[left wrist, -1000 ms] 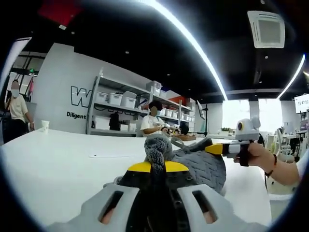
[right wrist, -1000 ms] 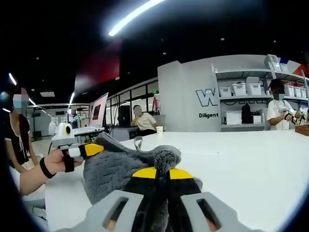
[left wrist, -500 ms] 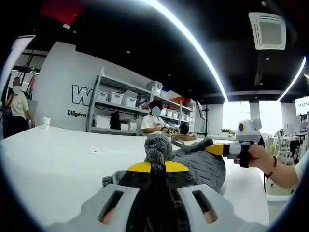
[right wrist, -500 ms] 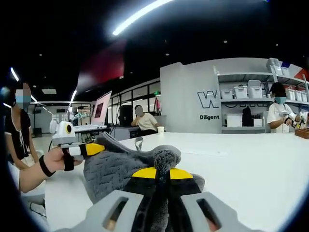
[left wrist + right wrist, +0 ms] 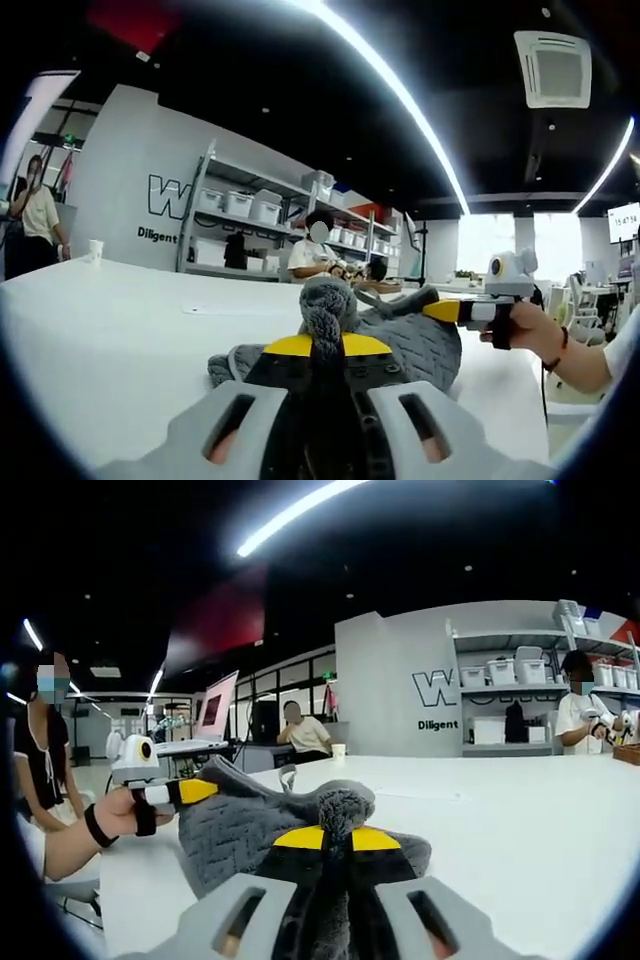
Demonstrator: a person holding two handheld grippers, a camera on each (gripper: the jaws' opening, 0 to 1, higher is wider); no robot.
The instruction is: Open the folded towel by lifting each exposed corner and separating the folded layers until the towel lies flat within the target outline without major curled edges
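A grey textured towel point(image 5: 415, 345) lies bunched on the white table point(image 5: 110, 330), stretched between both grippers. In the left gripper view my left gripper point(image 5: 322, 342) is shut on a rolled corner of the towel, which sticks up between its yellow-tipped jaws. My right gripper point(image 5: 448, 309) enters from the right, held by a hand, shut on the towel's far corner. In the right gripper view my right gripper point(image 5: 335, 835) pinches a thick fold of the towel point(image 5: 235, 830). The left gripper point(image 5: 190, 791) comes in from the left, shut on the opposite corner.
Shelving with white bins point(image 5: 245, 225) stands behind the table, with a seated person point(image 5: 315, 255) in front of it. A paper cup point(image 5: 95, 250) sits on the table's far side. More people point(image 5: 300, 735) sit beyond the table, and a person point(image 5: 45, 750) stands at left.
Both views have shifted slightly as the hands moved. The towel's lower edge has spread a little further over the table toward the left gripper. Both grips are unchanged.
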